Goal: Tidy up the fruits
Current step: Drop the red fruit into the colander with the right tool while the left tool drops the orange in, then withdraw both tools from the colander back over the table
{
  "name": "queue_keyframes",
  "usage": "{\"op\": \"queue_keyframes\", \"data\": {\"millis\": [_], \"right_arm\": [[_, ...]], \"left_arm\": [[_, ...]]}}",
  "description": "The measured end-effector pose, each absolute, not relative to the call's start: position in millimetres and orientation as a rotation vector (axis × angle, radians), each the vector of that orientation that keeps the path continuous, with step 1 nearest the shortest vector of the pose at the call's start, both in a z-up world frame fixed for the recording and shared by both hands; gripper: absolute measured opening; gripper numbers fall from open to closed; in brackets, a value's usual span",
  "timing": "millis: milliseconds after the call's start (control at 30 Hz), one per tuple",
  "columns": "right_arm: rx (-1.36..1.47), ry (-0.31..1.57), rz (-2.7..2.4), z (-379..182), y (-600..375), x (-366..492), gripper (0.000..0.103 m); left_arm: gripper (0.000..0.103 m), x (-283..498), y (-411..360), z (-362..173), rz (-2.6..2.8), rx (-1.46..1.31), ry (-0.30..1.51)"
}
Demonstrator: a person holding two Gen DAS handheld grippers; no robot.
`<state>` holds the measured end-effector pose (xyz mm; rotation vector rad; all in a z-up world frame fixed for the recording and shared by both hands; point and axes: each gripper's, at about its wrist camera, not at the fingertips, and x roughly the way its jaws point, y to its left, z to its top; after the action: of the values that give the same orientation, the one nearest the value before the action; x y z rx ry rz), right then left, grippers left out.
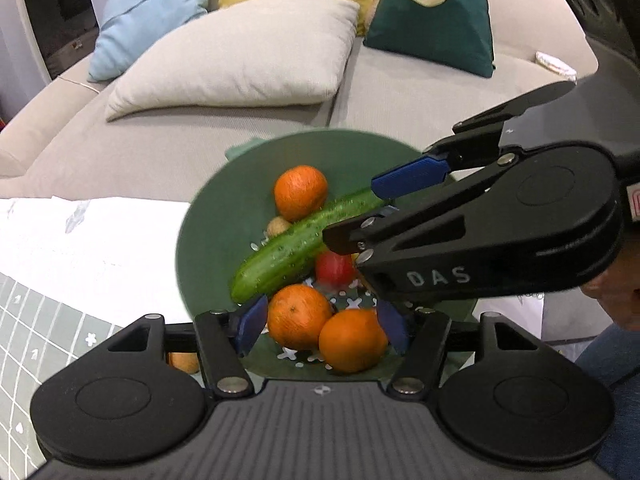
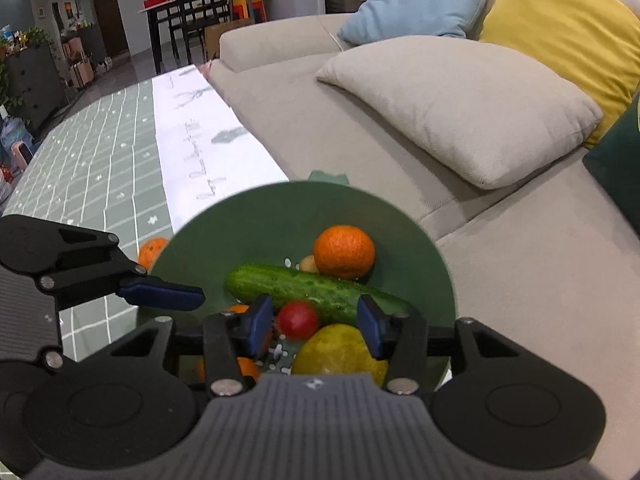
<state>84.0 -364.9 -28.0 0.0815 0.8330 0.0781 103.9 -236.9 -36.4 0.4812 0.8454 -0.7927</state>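
Hovering over the green colander [image 1: 208,216], your left tool [image 1: 320,326] stands open around two oranges [image 1: 298,316], gripping neither. Your right tool [image 2: 316,328] is part open above the cherry tomato [image 2: 298,319] and holds nothing. The cucumber [image 2: 288,286], a third orange [image 2: 344,251] and a yellow fruit [image 2: 340,350] already lie inside. One orange [image 2: 151,251] remains on the tabletop [image 2: 92,168] beside the colander; collect it next.

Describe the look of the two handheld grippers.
Both match: the left gripper and right gripper have black linkage arms with silver rivets, round black side discs, a ribbed grey body and blue pads on the jaws. White letters mark one arm.
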Motion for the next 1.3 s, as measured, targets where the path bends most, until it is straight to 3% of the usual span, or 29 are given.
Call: {"op": "queue_keyframes", "data": {"millis": [567, 967, 1300], "right_arm": [[0.106, 0.747, 0.116, 26.5, -306.4, 20.2, 0.044], [0.045, 0.797, 0.208, 5.3, -219.4, -2.1, 0.044], [0.038, 0.793, 0.154, -10.7, -208.2, 10.0, 0.044]], "left_arm": [[0.074, 59.8, -112.8, 11.2, -0.645, 0.359, 0.781], [0.074, 46.5, -40.4, 12.8, -0.548, 0.303, 0.792], [0.074, 70.3, -38.2, 0.9, -0.610, 0.410, 0.801]]}}
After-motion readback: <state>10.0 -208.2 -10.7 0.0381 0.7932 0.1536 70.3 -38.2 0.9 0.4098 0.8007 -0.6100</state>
